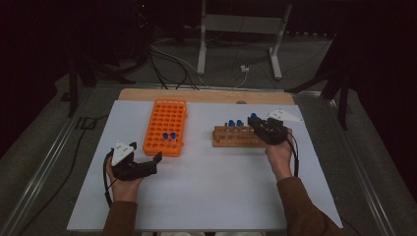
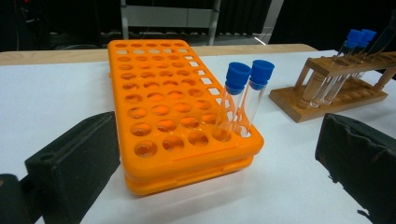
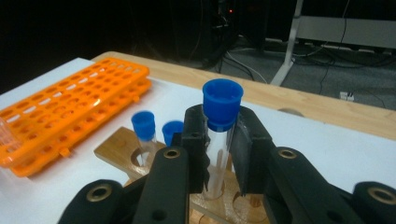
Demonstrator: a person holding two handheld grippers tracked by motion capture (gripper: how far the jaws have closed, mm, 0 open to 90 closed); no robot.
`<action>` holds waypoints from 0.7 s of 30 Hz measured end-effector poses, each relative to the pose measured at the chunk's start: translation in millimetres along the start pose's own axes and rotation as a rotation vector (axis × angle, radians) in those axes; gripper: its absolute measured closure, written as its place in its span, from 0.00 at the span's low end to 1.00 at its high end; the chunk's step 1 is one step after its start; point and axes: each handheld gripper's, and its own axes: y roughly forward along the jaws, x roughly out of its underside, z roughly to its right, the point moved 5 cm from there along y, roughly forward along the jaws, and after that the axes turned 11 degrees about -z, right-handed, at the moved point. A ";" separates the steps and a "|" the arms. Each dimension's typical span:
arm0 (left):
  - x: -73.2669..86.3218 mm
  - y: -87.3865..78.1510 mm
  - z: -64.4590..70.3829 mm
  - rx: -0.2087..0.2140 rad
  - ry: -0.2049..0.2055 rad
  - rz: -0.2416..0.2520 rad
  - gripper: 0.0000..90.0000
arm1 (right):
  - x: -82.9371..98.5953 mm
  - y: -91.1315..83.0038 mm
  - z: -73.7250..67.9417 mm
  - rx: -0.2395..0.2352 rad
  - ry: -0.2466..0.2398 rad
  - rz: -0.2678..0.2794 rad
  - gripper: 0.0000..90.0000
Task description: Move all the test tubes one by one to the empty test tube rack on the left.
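Blue-capped tube (image 3: 219, 140) clamped upright in right hand-held gripper (image 3: 218, 154), above wooden rack (image 3: 122, 151).

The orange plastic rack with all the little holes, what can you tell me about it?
The orange plastic rack is a flat rectangular tray with a grid of round holes and a row of small square openings along one edge. It seems built from two stacked layers. It lies flat on the white table, left of the wooden stand. Two clear tubes with blue caps stand side by side, tilted, in holes at its near corner. Every other hole looks empty. No claw touches it.
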 end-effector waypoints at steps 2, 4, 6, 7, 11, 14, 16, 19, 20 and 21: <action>0.1 0.0 0.7 0.002 0.002 -0.001 0.01 | -4.0 -4.4 -0.5 -0.004 -0.002 0.013 0.85; 0.4 0.1 1.5 0.004 0.003 -0.002 0.01 | -8.1 -9.2 -1.1 -0.008 -0.008 0.025 0.85; 0.3 0.5 1.9 0.004 0.004 -0.002 0.01 | -11.8 -13.3 -1.8 -0.016 -0.009 0.035 0.85; 0.1 0.7 2.3 0.004 0.003 -0.001 0.01 | -13.5 -15.2 -2.2 -0.018 -0.012 0.038 0.85; -2.5 0.2 5.4 0.011 0.004 0.006 0.01 | -18.2 -22.1 -4.0 -0.026 -0.020 0.050 0.85; -5.8 0.1 9.8 0.014 0.017 0.008 0.01 | -19.9 -26.1 -5.2 -0.037 -0.022 0.052 0.85; -8.4 0.9 14.6 0.019 0.030 0.006 0.01 | -19.2 -27.6 -6.1 -0.049 -0.011 0.052 0.85; -12.3 3.0 23.0 0.031 0.049 0.007 0.01 | -16.6 -27.5 -8.9 -0.066 -0.009 0.041 0.85; -13.5 3.7 25.8 0.035 0.053 0.006 0.01 | -15.7 -27.5 -10.2 -0.069 -0.013 0.038 0.85; -14.7 4.5 28.5 0.042 0.057 0.005 0.01 | -14.8 -27.4 -11.6 -0.074 -0.014 0.035 0.85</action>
